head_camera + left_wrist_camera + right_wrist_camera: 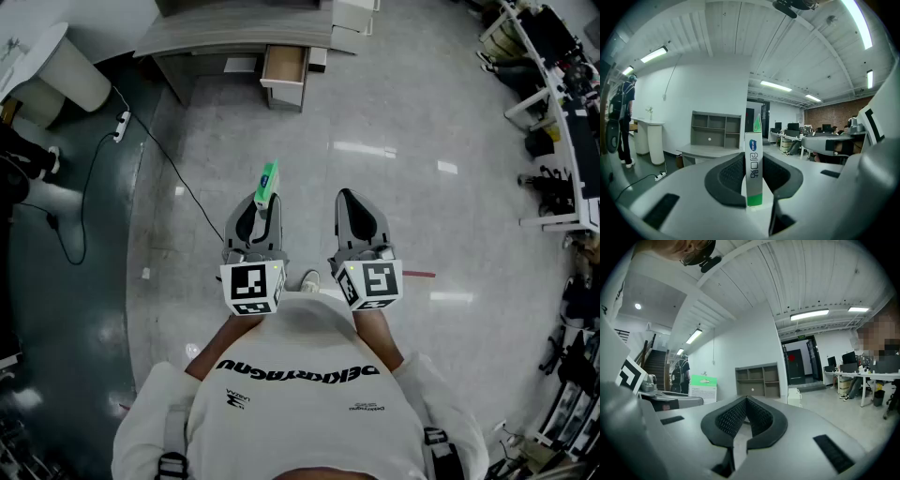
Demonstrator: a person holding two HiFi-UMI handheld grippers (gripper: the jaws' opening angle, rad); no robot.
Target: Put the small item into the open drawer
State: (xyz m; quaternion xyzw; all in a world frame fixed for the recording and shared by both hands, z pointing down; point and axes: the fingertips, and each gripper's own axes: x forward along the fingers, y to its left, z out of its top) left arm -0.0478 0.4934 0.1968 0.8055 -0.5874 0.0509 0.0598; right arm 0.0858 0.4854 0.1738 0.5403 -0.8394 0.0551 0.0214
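At the bottom centre of the head view, the person's forearms (pixel 380 330) end behind the marker cubes (pixel 251 287), so the hands are hidden. The left gripper (pixel 255 217) pinches a small green-and-white box (pixel 753 164) upright between its pads (pixel 733 174). The box's lower end sinks out of sight between the jaws. The right gripper (pixel 746 403), just beside it, has its pads pressed together at the tips on nothing. Far beyond, at upper centre, the open drawer (pixel 284 64) juts from a grey desk (pixel 234 36) cut off by the top edge. The drawer's inside is too small to make out.
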